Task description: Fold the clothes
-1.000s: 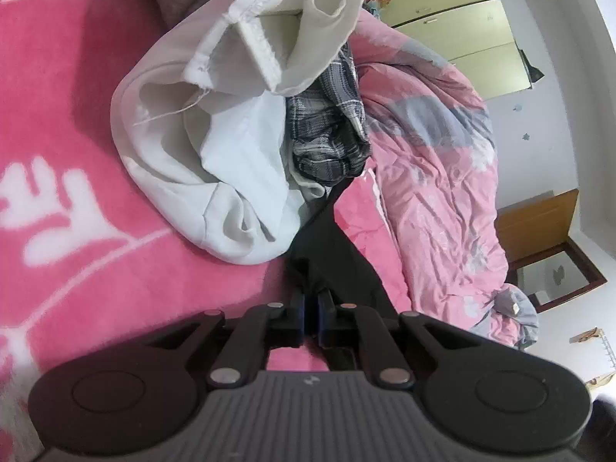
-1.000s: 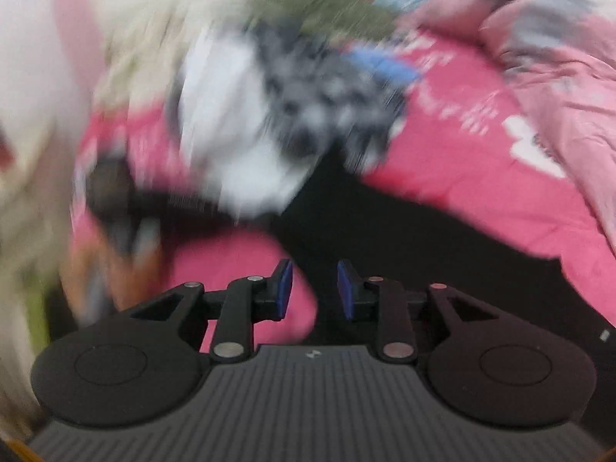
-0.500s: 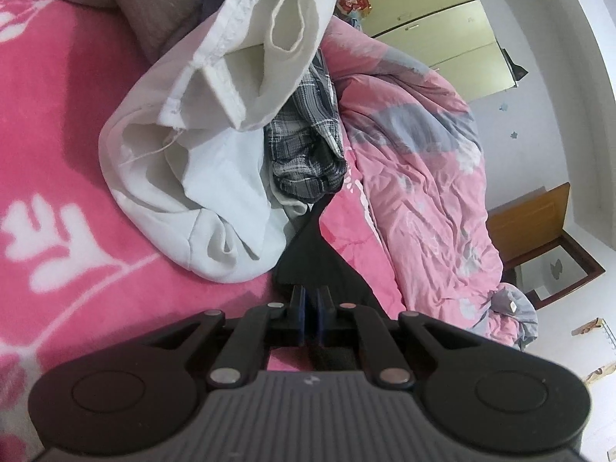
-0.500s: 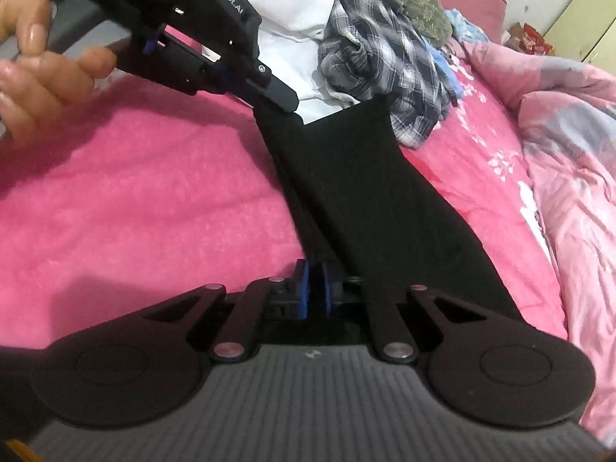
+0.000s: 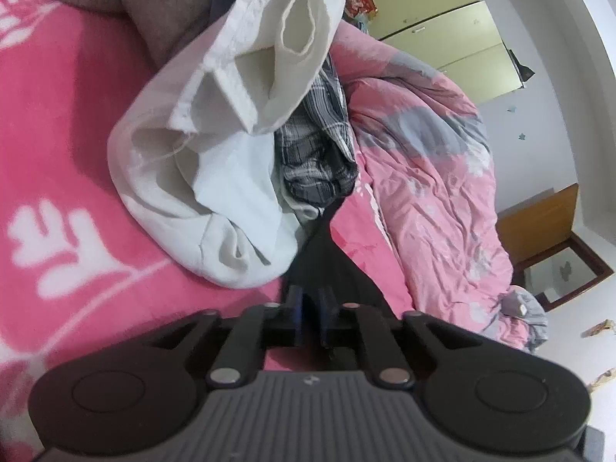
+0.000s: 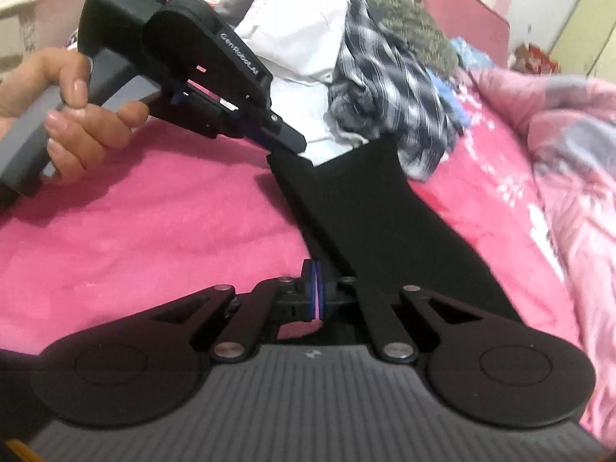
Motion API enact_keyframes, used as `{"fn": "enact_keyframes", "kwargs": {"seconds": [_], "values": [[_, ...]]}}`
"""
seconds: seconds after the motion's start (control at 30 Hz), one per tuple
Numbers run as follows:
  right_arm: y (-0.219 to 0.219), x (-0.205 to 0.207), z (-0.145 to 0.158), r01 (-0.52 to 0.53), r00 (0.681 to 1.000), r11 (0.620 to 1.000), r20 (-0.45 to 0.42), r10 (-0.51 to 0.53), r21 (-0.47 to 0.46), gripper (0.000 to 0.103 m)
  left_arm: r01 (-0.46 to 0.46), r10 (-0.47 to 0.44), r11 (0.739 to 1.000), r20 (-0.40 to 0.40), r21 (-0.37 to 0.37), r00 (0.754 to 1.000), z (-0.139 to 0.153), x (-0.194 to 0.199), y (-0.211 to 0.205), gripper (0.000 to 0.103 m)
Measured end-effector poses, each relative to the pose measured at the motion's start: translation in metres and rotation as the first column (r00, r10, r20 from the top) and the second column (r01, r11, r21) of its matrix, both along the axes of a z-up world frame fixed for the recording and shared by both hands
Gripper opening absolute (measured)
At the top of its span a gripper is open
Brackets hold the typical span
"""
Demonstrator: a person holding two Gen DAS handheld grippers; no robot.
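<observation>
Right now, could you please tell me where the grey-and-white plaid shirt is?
In the right wrist view, the plaid shirt lies crumpled on the pink blanket, right of the white garment, above the black garment.

Matt black cloth garment (image 6: pixel 369 208), smooth; fuzzy pink fleece blanket (image 6: pixel 154 223); crumpled white cotton shirt (image 5: pixel 215 177); soft plaid woven shirt (image 6: pixel 385 92); wrinkly, slightly shiny quilt (image 5: pixel 435 177); matt black plastic left gripper (image 5: pixel 309 308) w/ metal rivets; glossy wood cabinet (image 5: pixel 539 215).
</observation>
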State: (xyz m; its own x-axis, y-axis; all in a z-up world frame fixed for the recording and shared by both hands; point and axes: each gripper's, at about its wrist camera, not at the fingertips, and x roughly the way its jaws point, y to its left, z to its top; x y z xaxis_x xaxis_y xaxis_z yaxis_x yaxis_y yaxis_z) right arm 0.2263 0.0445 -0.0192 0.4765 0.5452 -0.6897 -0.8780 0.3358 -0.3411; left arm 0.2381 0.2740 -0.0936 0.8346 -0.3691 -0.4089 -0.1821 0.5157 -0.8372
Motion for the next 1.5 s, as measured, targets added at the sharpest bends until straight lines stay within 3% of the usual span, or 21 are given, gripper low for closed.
{"fn": "enact_keyframes", "kwargs": {"seconds": [0.07,0.17,0.4,0.53,0.7,0.87,1.03,1.13,1.27,1.33,1.5], "values": [[0.005,-0.003,-0.003,-0.031,0.999,0.999,0.033,0.032,-0.022,0.004,0.013,-0.013,1.0,-0.002,-0.025,1.0,-0.002,0.001,-0.001,0.03],[0.01,-0.001,-0.009,-0.052,0.997,0.997,0.06,0.055,-0.056,0.009,0.025,-0.025,0.999,0.001,-0.026,1.0,-0.002,0.003,-0.003,0.032],[0.017,0.009,-0.022,-0.068,0.995,0.994,0.069,0.075,-0.089,0.013,0.032,-0.032,0.999,-0.006,-0.01,0.999,-0.004,0.007,-0.008,0.032],[0.019,0.015,-0.025,-0.068,0.995,0.994,0.068,0.074,-0.086,0.011,0.036,-0.036,0.999,-0.012,0.003,0.999,-0.005,0.01,-0.01,0.025],[0.016,0.021,-0.016,-0.073,0.997,0.997,-0.008,0.072,-0.025,0.001,0.023,-0.023,1.0,-0.021,-0.017,1.0,-0.008,0.012,-0.007,0.019],[-0.001,0.033,0.003,-0.075,0.974,0.989,-0.203,0.1,0.127,0.0,0.018,-0.018,1.0,-0.023,-0.014,1.0,-0.009,0.012,-0.007,0.018],[0.007,0.031,-0.009,-0.128,0.953,0.988,-0.266,0.147,0.089,0.0,0.018,-0.018,1.0,-0.027,-0.018,0.999,-0.009,0.012,-0.006,0.017],[0.011,0.025,-0.01,-0.129,0.959,0.988,-0.245,0.145,0.083,0.001,0.03,-0.031,0.999,-0.026,-0.028,0.999,-0.009,0.012,-0.007,0.02],[-0.001,0.035,0.005,-0.051,0.958,0.986,-0.273,0.093,0.157,0.003,0.065,-0.065,0.997,-0.009,-0.038,0.998,-0.006,0.01,-0.009,0.036],[-0.009,0.044,0.014,0.01,0.952,0.979,-0.302,0.053,0.202,0.009,0.082,-0.082,0.996,0.002,-0.032,0.997,-0.003,0.008,-0.012,0.042],[-0.017,0.084,0.037,0.229,0.906,0.922,-0.416,-0.084,0.312,0.022,0.098,-0.098,0.995,-0.007,0.032,0.995,0.001,0.006,-0.023,0.042]]}}
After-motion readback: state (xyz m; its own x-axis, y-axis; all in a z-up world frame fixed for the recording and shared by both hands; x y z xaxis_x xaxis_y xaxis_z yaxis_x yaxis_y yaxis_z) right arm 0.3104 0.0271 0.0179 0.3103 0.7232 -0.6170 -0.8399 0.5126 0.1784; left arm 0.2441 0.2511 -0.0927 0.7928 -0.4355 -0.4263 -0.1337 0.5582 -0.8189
